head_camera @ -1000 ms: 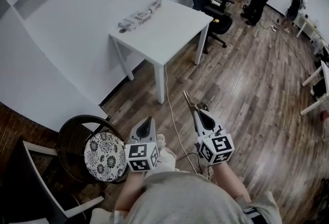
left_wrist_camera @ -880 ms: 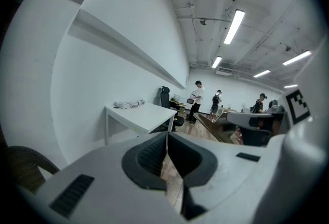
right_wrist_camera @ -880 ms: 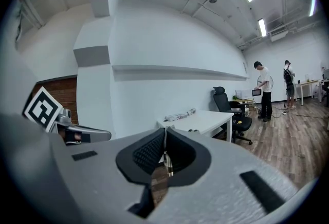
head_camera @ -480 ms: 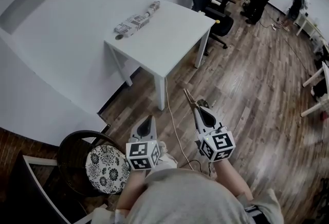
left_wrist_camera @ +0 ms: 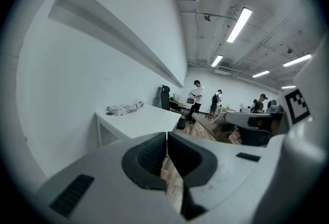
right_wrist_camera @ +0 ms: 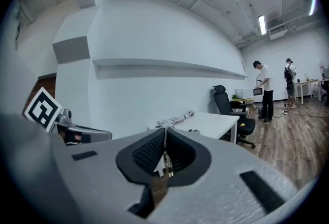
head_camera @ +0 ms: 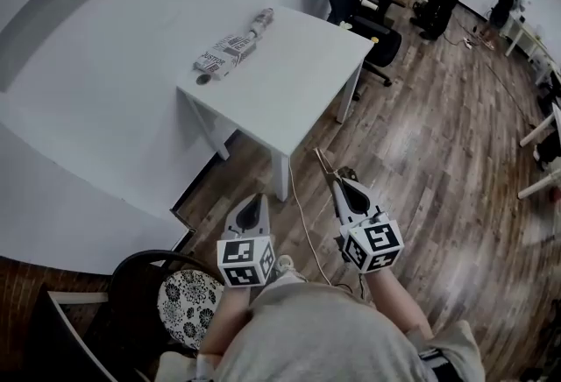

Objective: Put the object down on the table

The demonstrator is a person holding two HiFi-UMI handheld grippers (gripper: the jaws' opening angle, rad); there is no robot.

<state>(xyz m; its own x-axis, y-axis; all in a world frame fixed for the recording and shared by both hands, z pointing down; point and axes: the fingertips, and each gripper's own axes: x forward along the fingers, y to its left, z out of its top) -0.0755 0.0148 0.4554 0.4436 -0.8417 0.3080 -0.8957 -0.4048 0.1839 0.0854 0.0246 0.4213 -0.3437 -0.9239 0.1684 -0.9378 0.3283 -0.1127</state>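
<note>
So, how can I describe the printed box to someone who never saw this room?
Find the white table against the wall. Three things lie along its wall edge: a small dark disc, the box, a pale cylinder. Only the box is flat, with black-and-white print.

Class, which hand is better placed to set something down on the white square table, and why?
Right. The right tongs are shut on a thin tan stick pointing towards the white square table; the left tongs are shut and empty.
</note>
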